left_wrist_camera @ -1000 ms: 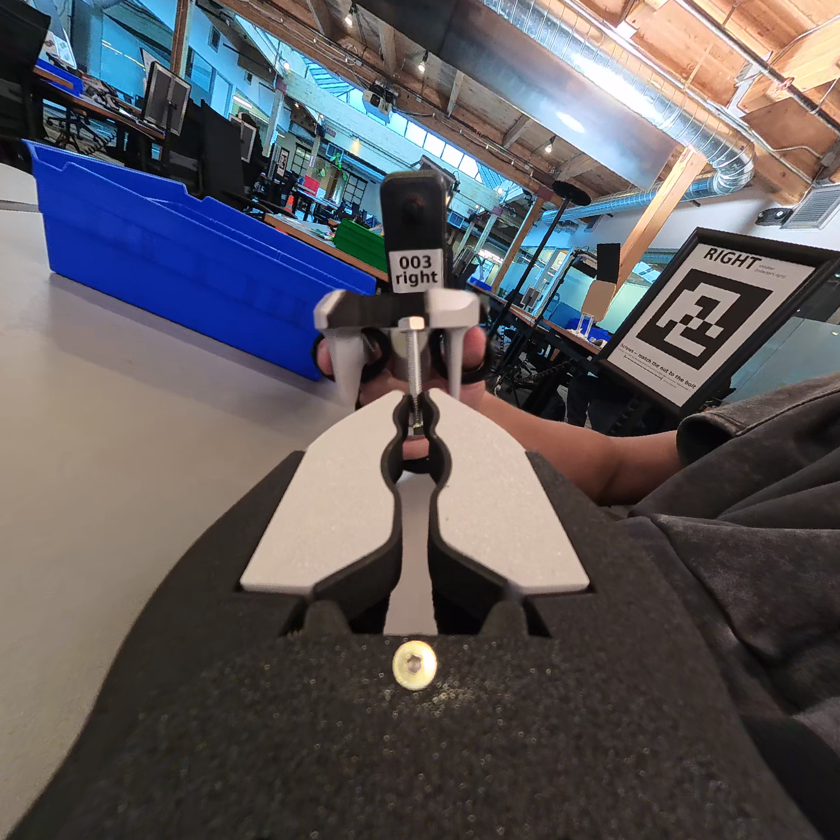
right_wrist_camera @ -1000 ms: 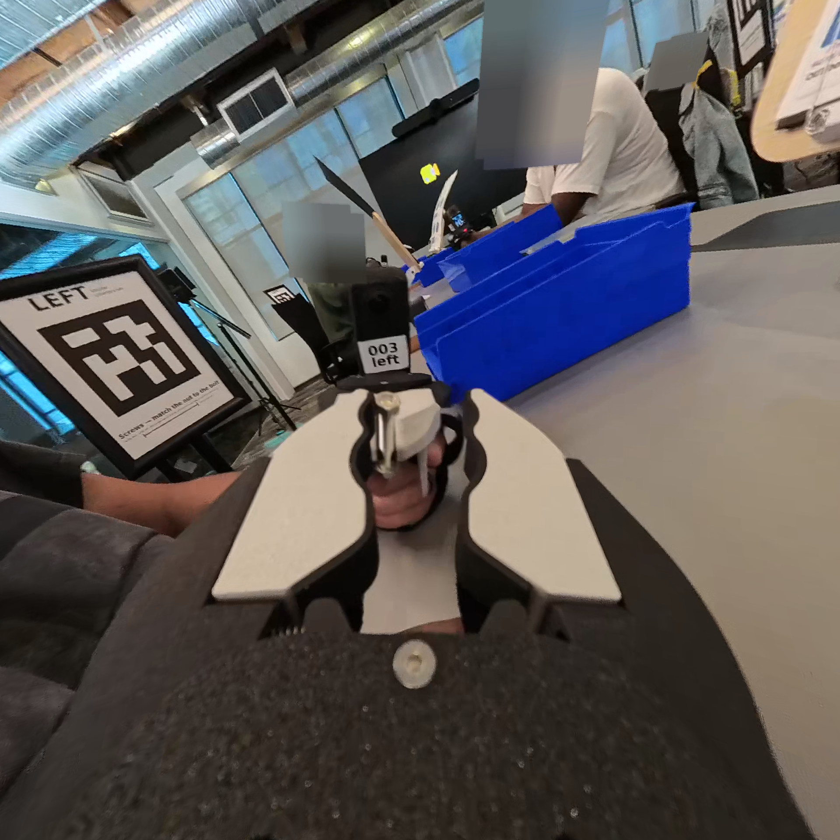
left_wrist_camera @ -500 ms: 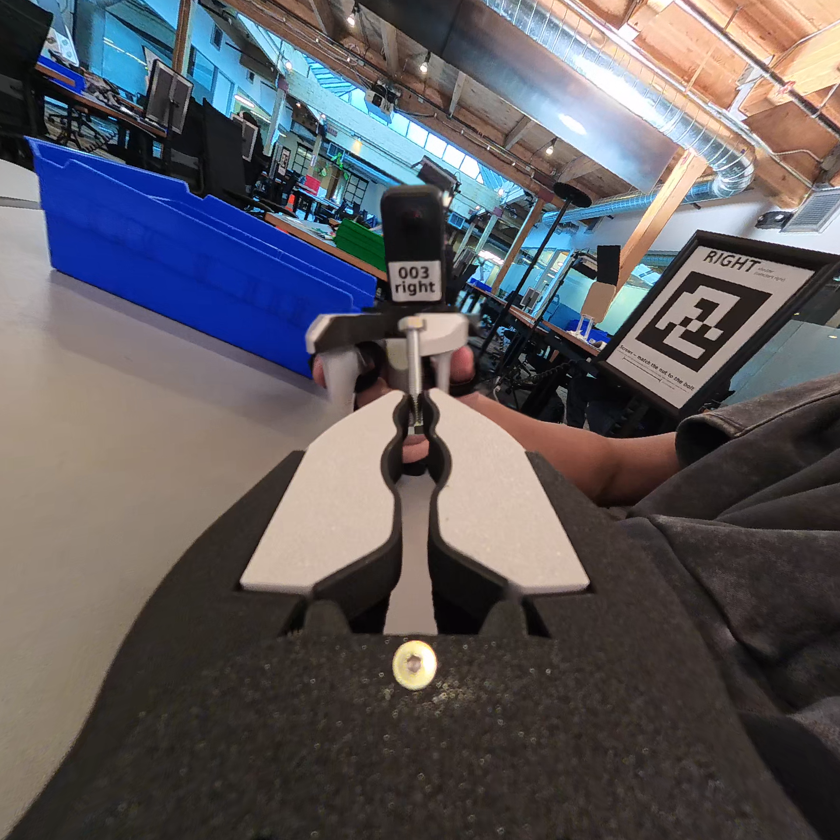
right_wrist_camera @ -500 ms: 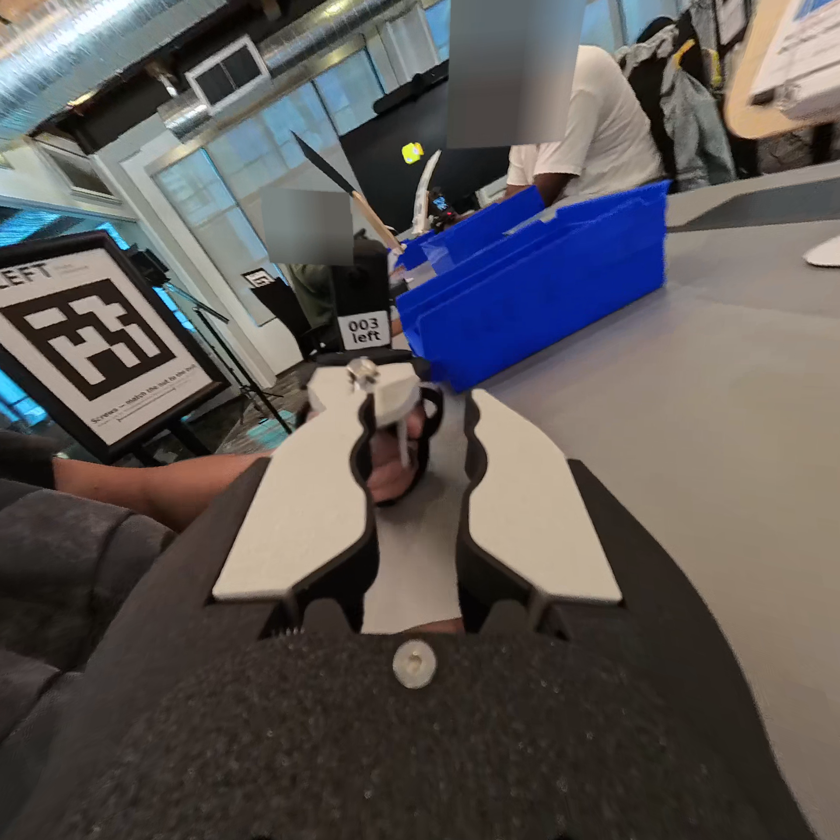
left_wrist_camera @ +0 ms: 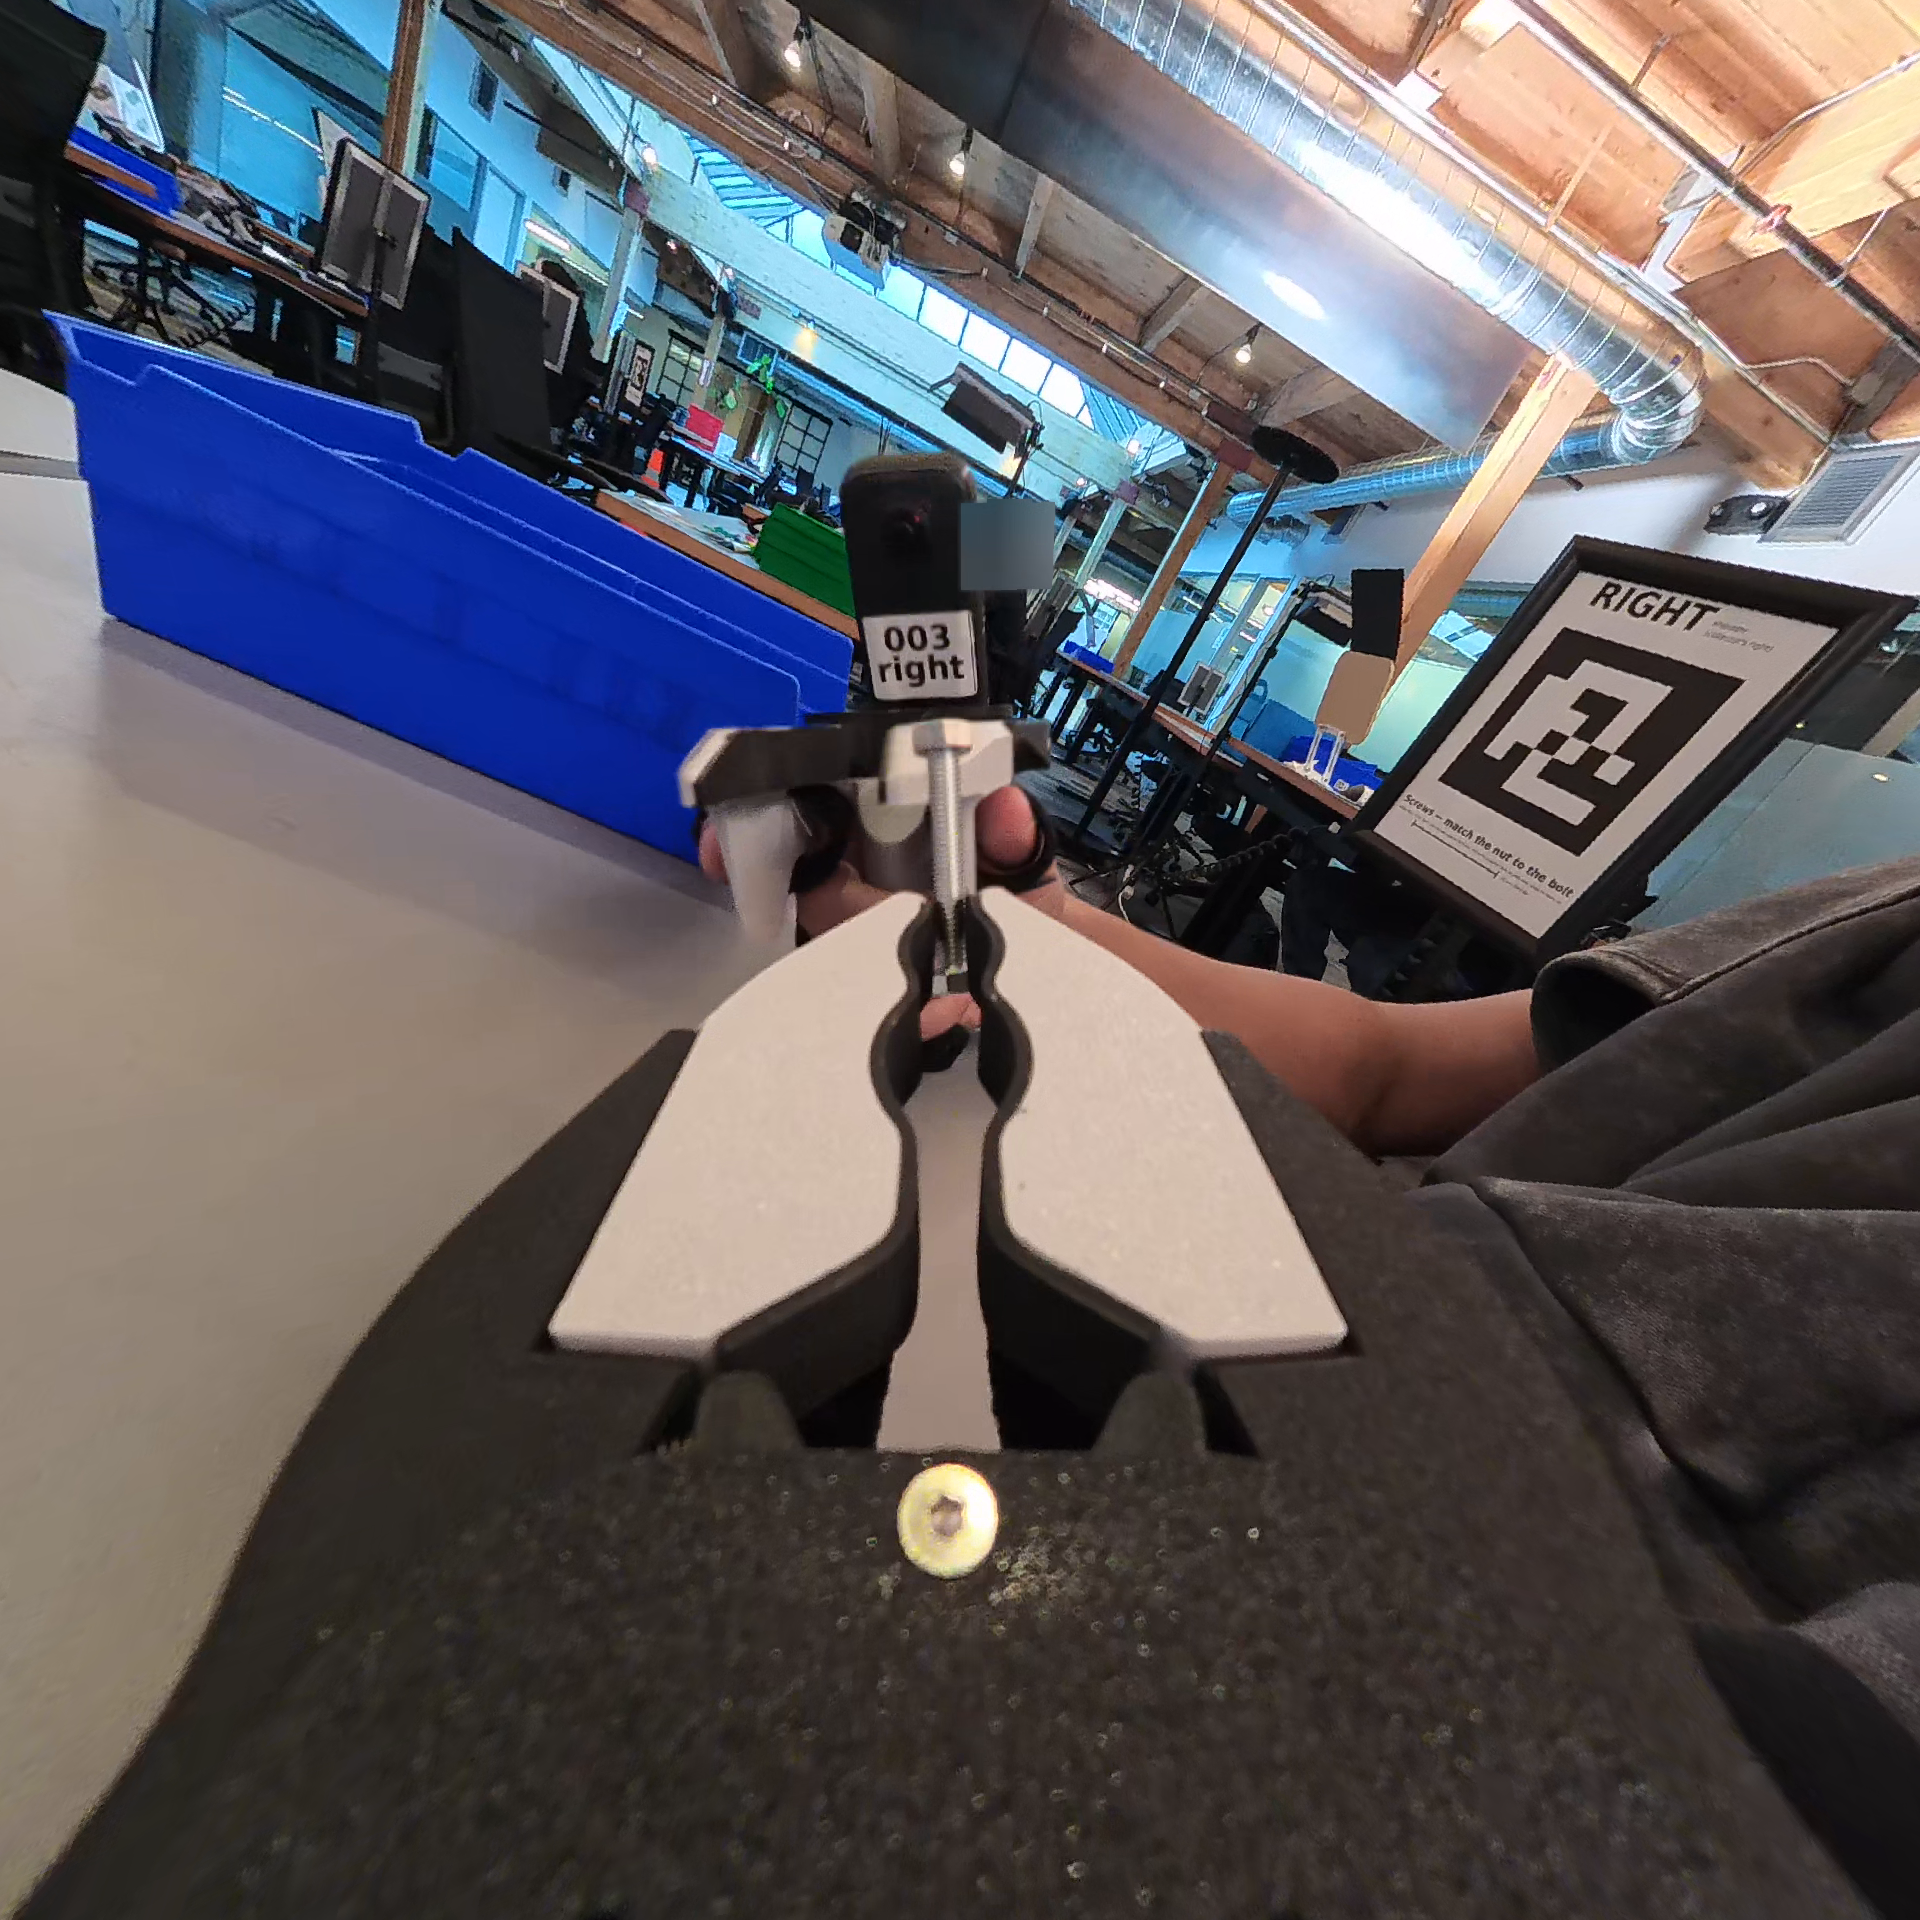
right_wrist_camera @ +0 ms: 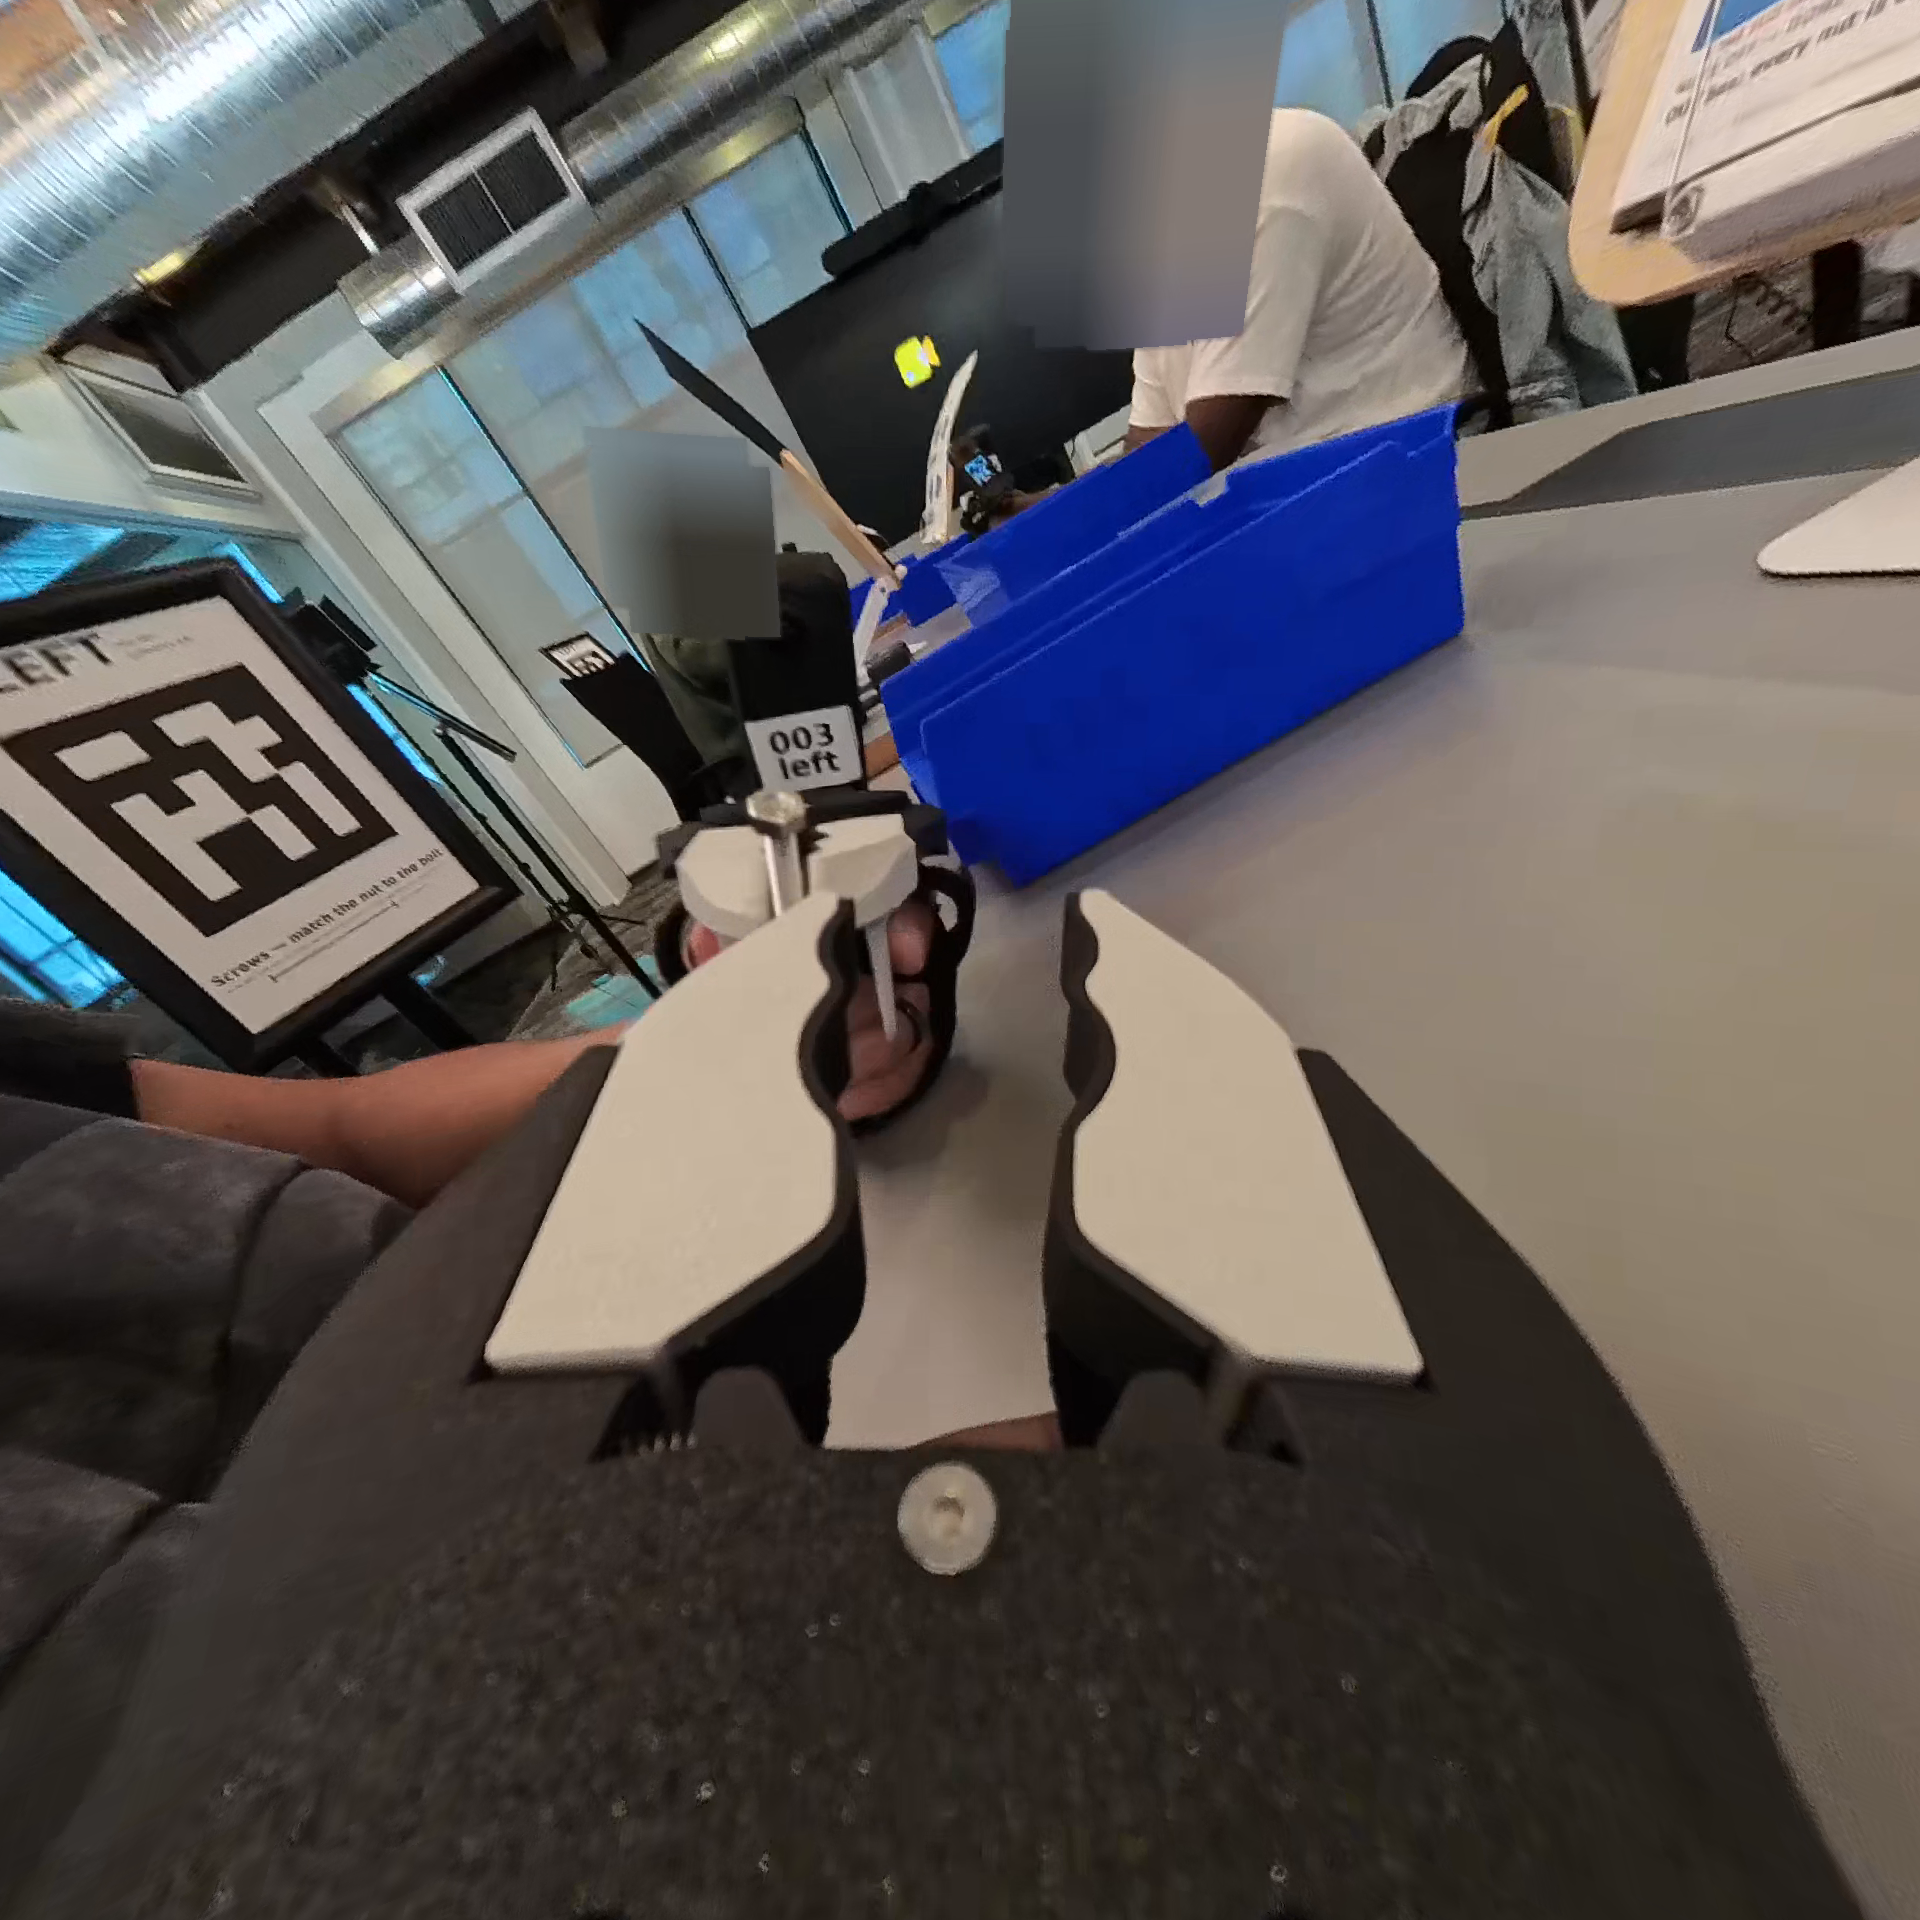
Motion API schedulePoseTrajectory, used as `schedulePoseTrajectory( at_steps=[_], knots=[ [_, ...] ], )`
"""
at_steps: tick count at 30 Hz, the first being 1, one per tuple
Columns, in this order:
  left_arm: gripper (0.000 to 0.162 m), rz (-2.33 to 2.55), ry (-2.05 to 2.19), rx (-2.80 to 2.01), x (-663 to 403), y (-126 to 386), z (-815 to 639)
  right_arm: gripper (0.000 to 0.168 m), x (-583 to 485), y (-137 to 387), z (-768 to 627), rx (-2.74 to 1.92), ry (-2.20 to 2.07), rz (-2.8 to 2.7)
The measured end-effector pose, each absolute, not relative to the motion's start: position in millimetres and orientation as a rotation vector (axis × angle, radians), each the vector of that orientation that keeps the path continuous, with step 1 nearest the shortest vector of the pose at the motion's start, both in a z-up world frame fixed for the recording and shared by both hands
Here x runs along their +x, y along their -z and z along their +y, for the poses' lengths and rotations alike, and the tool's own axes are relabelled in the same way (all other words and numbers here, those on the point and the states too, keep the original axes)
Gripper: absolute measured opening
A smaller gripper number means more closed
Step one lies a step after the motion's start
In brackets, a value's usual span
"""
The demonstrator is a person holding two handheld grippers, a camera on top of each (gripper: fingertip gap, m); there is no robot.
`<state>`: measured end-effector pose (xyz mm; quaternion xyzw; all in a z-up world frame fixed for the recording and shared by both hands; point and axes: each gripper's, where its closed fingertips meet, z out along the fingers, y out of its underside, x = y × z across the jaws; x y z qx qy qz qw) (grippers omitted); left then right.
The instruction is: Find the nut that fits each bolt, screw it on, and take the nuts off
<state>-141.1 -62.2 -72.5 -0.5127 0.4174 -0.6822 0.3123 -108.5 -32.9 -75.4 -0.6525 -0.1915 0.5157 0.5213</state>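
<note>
My left gripper is shut on the threaded shaft of a silver bolt, which stands upright with its hex head on top. My right gripper is open and empty. In the left wrist view the right gripper faces me just behind the bolt, shifted to its left. In the right wrist view the left gripper and the bolt sit just beyond my left fingertip, outside the gap. I cannot make out a nut on the bolt. Both grippers are held above the grey table.
A long blue bin stands on the table beyond the grippers and also shows in the right wrist view. Framed marker signs stand off the table edge. The person's forearm and a white base are at the right. One gripper's finger ends stand about 5 centimeters off the other's.
The right gripper, open throughout, has drawn sideways off the bolt head; the head no longer sits between its fingertips. The left gripper keeps its hold on the bolt.
</note>
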Motion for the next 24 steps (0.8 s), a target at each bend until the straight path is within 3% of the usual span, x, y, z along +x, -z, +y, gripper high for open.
schedulePoseTrajectory(
  at_steps=[6, 14, 18, 24],
  knots=[
    [0.005, 1.109, 1.797, -1.354, -140, 73, -63, 0.040, -137, 50, -49, -1.499, -1.295, -0.563],
    [0.005, 1.107, 1.804, -1.350, -141, 72, -63, 0.037, -114, 75, -38, -1.575, -1.251, -0.486],
    [0.005, 1.114, 1.800, -1.354, -141, 73, -64, 0.038, -121, 62, -44, -1.544, -1.275, -0.508],
    [0.005, 1.033, 1.772, -1.368, -145, 71, -52, 0.041, -114, 77, -32, -1.595, -1.068, -0.457]
  ],
)
